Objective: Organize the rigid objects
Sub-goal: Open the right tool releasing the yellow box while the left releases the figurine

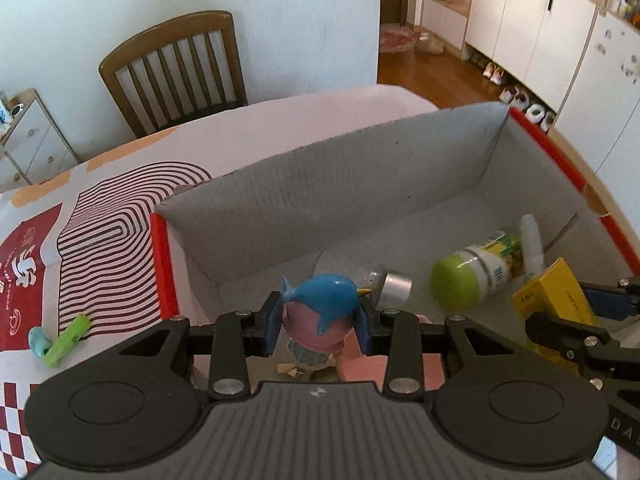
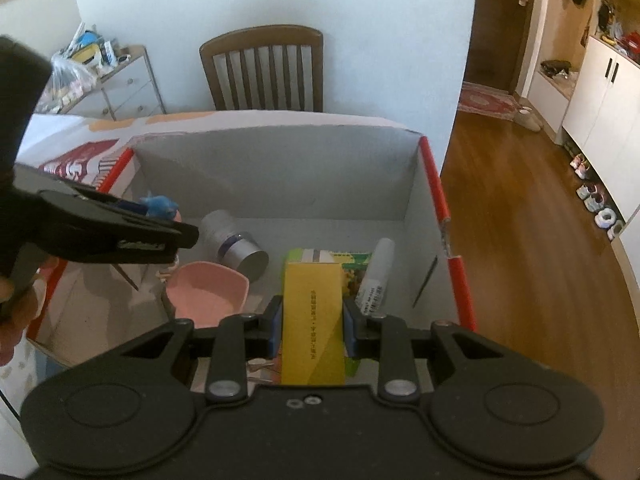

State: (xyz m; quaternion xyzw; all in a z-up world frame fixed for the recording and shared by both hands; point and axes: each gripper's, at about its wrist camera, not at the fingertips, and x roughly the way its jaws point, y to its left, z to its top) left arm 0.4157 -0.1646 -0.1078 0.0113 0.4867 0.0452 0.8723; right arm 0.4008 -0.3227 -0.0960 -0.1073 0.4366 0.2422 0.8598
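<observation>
The toy figure with the blue dolphin on top (image 1: 320,312) is clamped between the pads of the left gripper (image 1: 318,326), hanging just inside the near left corner of the cardboard box (image 1: 328,184). Over on the other side, the right gripper (image 2: 312,330) is clenched on the yellow carton (image 2: 313,320), also held over the box floor, near its right wall. So both hands are loaded and poised above the box, neither item let go yet.

Below them the box is filling up: a pink bowl (image 2: 206,292) near the front left, a silver-capped bottle (image 2: 236,244) lying on its side just behind it, a green-capped bottle (image 1: 476,276) lying toward the right, and a white tube (image 2: 378,272) leaning beside the yellow carton.

By my reading the job is well along, but not finished: these two pieces need setting down, and out on the desk, on the patterned cloth left of the box, a small green and light blue item (image 1: 60,340) waits for collection.
</observation>
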